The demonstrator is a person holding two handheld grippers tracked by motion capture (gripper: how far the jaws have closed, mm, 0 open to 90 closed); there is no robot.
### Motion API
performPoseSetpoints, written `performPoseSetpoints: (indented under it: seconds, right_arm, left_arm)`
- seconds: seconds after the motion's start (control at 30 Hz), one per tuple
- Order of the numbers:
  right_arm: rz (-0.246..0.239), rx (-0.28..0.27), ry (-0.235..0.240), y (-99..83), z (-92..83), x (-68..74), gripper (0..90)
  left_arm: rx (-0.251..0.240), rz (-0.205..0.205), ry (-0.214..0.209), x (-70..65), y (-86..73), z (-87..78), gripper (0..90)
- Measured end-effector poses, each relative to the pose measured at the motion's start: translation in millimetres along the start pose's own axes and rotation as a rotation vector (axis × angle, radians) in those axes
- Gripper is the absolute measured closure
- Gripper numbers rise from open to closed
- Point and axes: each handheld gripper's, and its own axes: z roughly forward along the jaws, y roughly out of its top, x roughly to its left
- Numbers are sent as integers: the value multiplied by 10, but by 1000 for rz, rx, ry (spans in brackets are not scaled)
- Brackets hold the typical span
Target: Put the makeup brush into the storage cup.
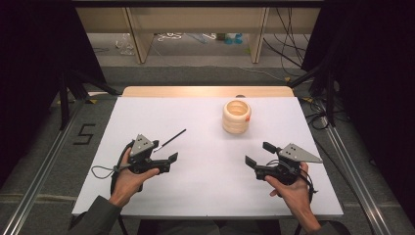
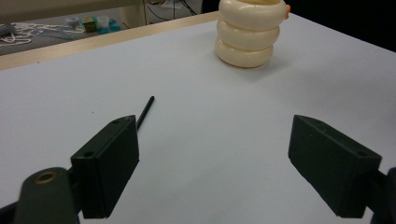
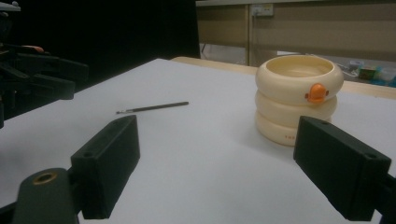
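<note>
So the white table (image 1: pixel 210 186) has loads of bare room in the middle. The left gripper (image 1: pixel 164 157) and right gripper (image 1: pixel 258 154) both sit near the front edge, jaws spread wide, holding nothing. A thin black stick (image 1: pixel 170 140), maybe a brush, lies flat just beyond the left gripper, its long axis running diagonally with the far end pointing toward the cream ribbed pot (image 1: pixel 236 116). The pot stands upright near the far edge, right of centre
</note>
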Motion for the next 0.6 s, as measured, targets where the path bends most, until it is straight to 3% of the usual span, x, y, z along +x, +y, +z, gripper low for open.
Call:
performPoseSetpoints:
  seconds: [0.47,0.5,0.6]
  right_arm:
    - [-7,-2,-4,-2,5,-11,155]
    - [9,2,6,0,0,0,155]
    - [6,7,5,1,-2,-4,155]
  left_arm:
    - [11,4,-3,8,0,6,160]
    - [14,8,-1,16,2,4,160]
    - [15,-8,2,25,5,8,162]
